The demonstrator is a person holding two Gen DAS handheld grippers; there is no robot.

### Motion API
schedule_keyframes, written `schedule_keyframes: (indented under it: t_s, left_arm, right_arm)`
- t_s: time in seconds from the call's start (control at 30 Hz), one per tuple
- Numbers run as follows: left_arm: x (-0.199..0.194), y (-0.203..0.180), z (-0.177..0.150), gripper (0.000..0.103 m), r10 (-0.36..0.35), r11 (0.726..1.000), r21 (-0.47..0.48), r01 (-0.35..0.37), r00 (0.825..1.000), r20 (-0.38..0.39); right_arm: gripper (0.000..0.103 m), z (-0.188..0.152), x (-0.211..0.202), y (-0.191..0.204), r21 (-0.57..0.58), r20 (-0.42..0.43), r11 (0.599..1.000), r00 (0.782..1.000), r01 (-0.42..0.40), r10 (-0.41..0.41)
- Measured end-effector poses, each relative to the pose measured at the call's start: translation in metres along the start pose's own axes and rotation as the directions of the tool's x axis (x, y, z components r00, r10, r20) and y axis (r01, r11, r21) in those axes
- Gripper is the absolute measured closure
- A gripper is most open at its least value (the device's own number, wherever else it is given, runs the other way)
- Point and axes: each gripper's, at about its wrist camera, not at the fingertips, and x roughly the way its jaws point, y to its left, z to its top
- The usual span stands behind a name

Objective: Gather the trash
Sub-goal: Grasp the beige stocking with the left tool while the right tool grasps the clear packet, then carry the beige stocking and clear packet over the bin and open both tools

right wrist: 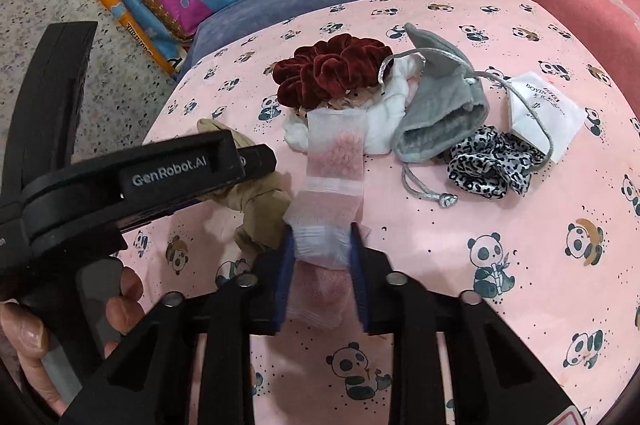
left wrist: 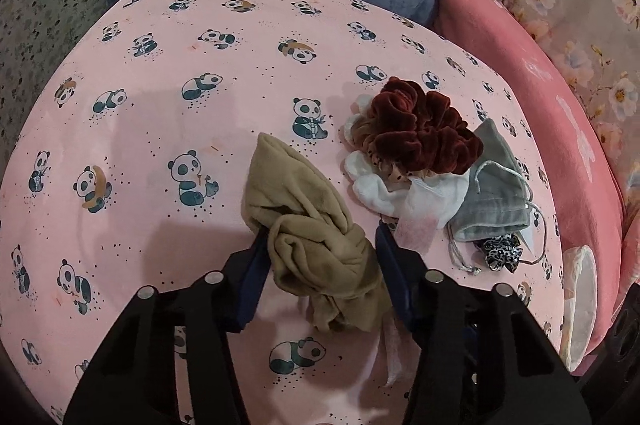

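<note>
1. Left gripper (left wrist: 320, 245): jaws narrowed on a knotted tan stocking (left wrist: 308, 225), which sits between the blue pads w/ one end flopped fwd on the pink panda sheet (left wrist: 160, 97) and a tail hanging below the jaws. Grip looks firm; cannot tell if the bundle is fully off the sheet.
2. Right gripper (right wrist: 322, 253): jaws narrow, pinched on the near end of a thin white-and-pink gauzy wrapper (right wrist: 334, 165). Its far end reaches to the pile and seems to lie against the white cloth (right wrist: 384, 121); contact not certain.
3. Left-hand tool also shows in the right view at left, w/ the person's fingers (right wrist: 124, 301) on its handle.
4. Remaining on sheet, clustered near the far right: dark red scrunchie (right wrist: 332, 69), white cloth under it, grey drawstring pouch (right wrist: 436, 113), leopard-print scrunchie (right wrist: 492, 165), white paper slip (right wrist: 544, 109) w/ print. Cord of pouch crosses the slip.
5. No bin or bag visible in either view; drop-off point unknown.
6. Progress, as judged: early-to-mid. Two items in hand, neither deposited. Approx. five pieces left on the sheet, though which count as trash (slip likely; scrunchies and pouch doubtful) can't be settled from here.
7. Risk: wrapper is flimsy and may drag the white cloth along if lifted.
</note>
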Motion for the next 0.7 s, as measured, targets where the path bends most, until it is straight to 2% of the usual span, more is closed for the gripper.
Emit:
schedule_keyframes:
  t_s: [0.1, 0.33, 0.7]
  left_arm:
    - [-0.005, -0.008, -0.003, 0.061, -0.002, 1.000, 0.015, 0.002, 1.000, 0.007]
    - [-0.034, -0.033, -0.009, 0.062, -0.022, 0.998, 0.052, 0.019, 0.998, 0.056]
    - [-0.079, -0.099, -0.019, 0.062, -0.068, 0.984, 0.169, 0.046, 0.989, 0.128]
  right_arm:
    - [0.085, -0.003, -0.010, -0.004, 0.009, 0.019, 1.000, 1.000, -0.005, 0.005]
    - [0.087, -0.008, -0.047, -0.012, 0.036, 0.093, 0.999, 0.996, -0.016, 0.013]
    - [0.087, -0.011, -0.132, -0.042, 0.098, 0.254, 0.995, 0.967, -0.015, -0.011]
